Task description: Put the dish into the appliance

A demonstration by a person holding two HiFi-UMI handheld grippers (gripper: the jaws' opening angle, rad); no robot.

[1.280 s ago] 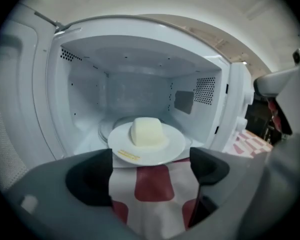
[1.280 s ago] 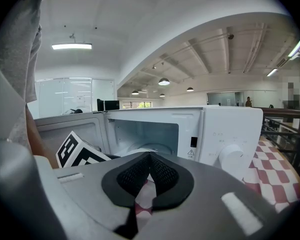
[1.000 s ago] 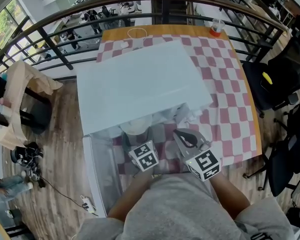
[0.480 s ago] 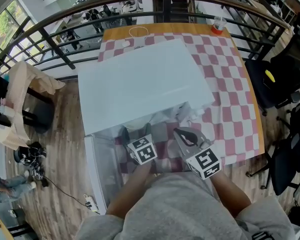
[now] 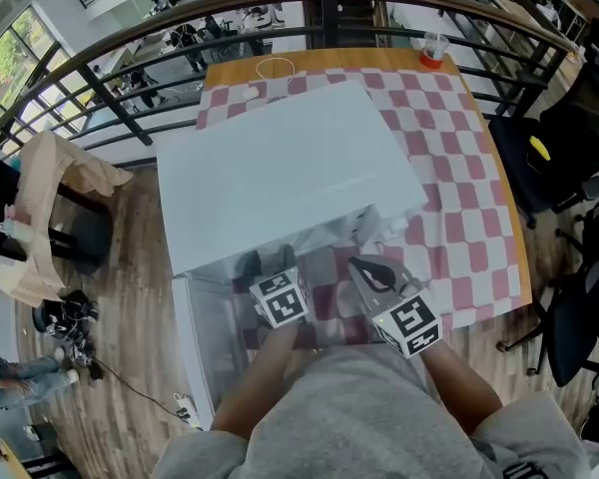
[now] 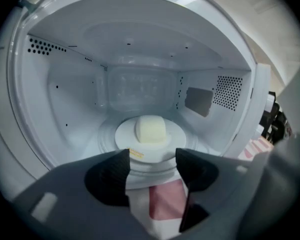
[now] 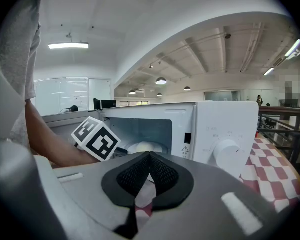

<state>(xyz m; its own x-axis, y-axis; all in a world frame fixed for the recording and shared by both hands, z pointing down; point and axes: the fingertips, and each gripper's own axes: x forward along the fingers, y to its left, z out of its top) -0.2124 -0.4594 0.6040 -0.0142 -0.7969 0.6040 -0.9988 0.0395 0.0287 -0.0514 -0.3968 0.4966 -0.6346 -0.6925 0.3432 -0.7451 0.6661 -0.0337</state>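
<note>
A pink-checked tablecloth (image 5: pixel 459 168) covers the table (image 5: pixel 329 60), a plastic cup (image 5: pixel 432 53) at its far corner.

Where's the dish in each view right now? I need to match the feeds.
Head view: not in it; the top of the microwave hides it.
Left gripper view: the dish sits dead centre, inside the cavity.
Right gripper view: just left of centre, seen through the open front.
Shared landmark: the white microwave.
</note>
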